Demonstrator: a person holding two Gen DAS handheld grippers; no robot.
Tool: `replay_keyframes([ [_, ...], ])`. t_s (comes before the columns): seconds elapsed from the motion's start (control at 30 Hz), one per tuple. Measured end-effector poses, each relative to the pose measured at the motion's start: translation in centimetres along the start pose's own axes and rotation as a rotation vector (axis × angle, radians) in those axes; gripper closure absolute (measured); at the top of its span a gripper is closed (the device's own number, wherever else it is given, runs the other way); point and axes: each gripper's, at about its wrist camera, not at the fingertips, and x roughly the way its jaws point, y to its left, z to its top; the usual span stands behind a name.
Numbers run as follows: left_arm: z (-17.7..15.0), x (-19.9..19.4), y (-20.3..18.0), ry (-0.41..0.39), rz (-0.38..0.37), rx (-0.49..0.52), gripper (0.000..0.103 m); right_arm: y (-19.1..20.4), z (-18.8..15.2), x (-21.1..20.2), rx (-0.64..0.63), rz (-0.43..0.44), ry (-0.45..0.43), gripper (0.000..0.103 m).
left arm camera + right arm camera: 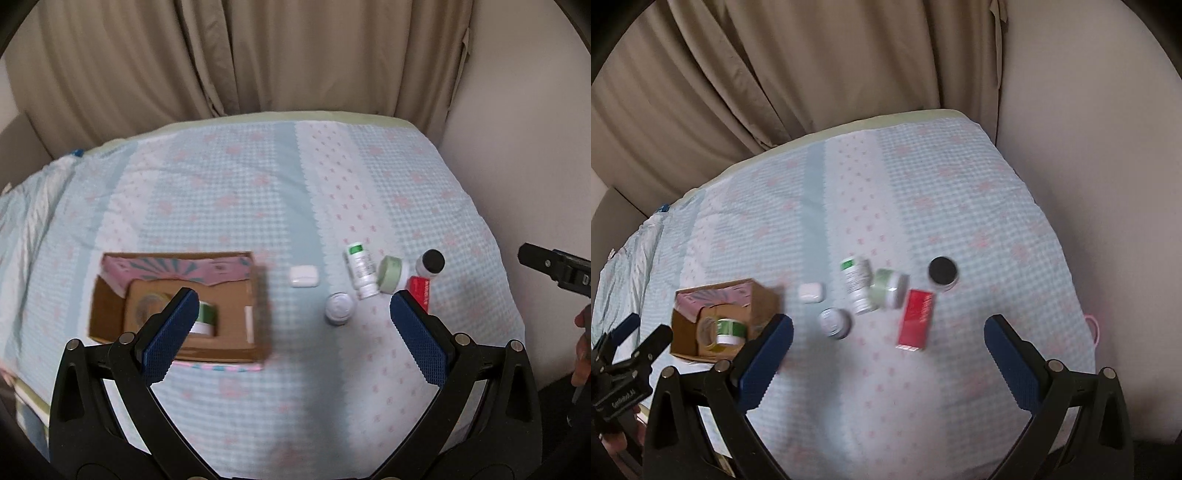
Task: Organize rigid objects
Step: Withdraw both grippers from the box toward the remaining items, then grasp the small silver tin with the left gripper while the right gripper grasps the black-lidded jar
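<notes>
A brown cardboard box (110,317) (761,299) sits at the left on the bed; inside are a tape roll (707,332) and a green-banded jar (729,330). To its right lie a white case (303,276) (810,292), a silver-lidded jar (339,308) (834,323), a white bottle (360,267) (857,288), a green-lidded jar (392,274) (889,288), a red box (421,290) (916,319) and a black-capped jar (431,263) (943,272). My left gripper (291,325) is open and empty above the bed, near the box. My right gripper (888,343) is open and empty in front of the red box.
The bed has a light blue checked cover (258,192) with pink flowers. Beige curtains (221,55) hang behind it and a plain wall (1089,147) stands at the right. The other gripper shows at the edge of each view.
</notes>
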Motion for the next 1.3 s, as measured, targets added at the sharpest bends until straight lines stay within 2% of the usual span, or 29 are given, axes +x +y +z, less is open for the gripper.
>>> replay_keyframes([
  [0.17,-0.8,3.5,-2.9,0.036,0.020,-0.002,0.000,-3.2,1.8,3.4,-0.011,0.004,0.017,0.000],
  [0.37,-2.8,9.8,-5.0,0.093,0.019,0.006,0.000,-5.9,2.7,8.8,-0.005,-0.011,0.029,0.000],
  [0.6,-5.0,18.3,-7.1,0.154,0.061,0.033,0.000,-7.8,2.7,16.2,-0.020,-0.006,0.064,0.000],
  [0.87,-7.5,24.7,-8.1,0.178,0.080,0.047,0.001,-8.7,1.3,23.4,-0.019,-0.036,0.083,0.000],
  [1.07,-9.0,28.0,-8.6,0.203,0.097,0.063,0.017,-8.9,0.4,27.5,-0.026,-0.056,0.102,0.011],
  [1.23,-9.0,28.6,-8.3,0.193,0.095,0.042,0.018,-8.7,0.1,28.5,-0.032,-0.061,0.104,0.019],
  [1.3,-8.9,29.0,-8.2,0.199,0.088,0.040,0.033,-8.4,0.1,28.8,-0.041,-0.068,0.101,0.024],
])
